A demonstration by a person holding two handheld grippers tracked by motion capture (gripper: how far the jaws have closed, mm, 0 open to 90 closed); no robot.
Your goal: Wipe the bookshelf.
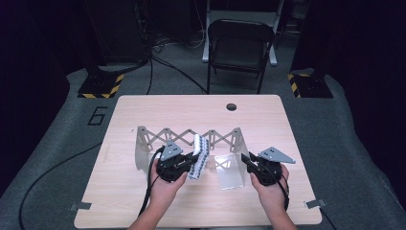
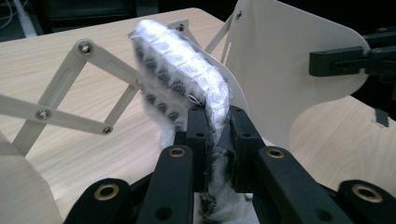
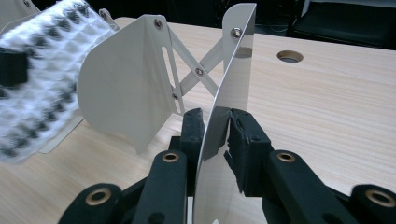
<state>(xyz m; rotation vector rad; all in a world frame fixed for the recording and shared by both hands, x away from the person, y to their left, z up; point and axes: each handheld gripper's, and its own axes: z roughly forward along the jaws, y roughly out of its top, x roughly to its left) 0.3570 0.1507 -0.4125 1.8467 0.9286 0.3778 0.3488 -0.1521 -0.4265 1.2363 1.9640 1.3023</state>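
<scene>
A folded white cloth with a dark waffle pattern (image 1: 199,154) (image 2: 182,79) (image 3: 42,79) is held up edge-on beside the expanding rack (image 1: 186,136). My left gripper (image 1: 194,159) (image 2: 215,126) is shut on the cloth's lower end. The rack is a pale scissor lattice (image 2: 70,88) with upright white divider plates. My right gripper (image 1: 245,159) (image 3: 215,126) is shut on the thin right end plate (image 1: 229,167) (image 3: 236,70), with one pad on each face. Another divider plate (image 3: 126,88) (image 2: 280,70) stands between the cloth and that end plate.
The rack stands across the middle of a light wooden table (image 1: 143,201) that has a round cable hole (image 1: 231,106) (image 3: 289,56) near its far edge. A dark folding chair (image 1: 239,45) stands behind the table. Cables trail from both grippers toward the near edge.
</scene>
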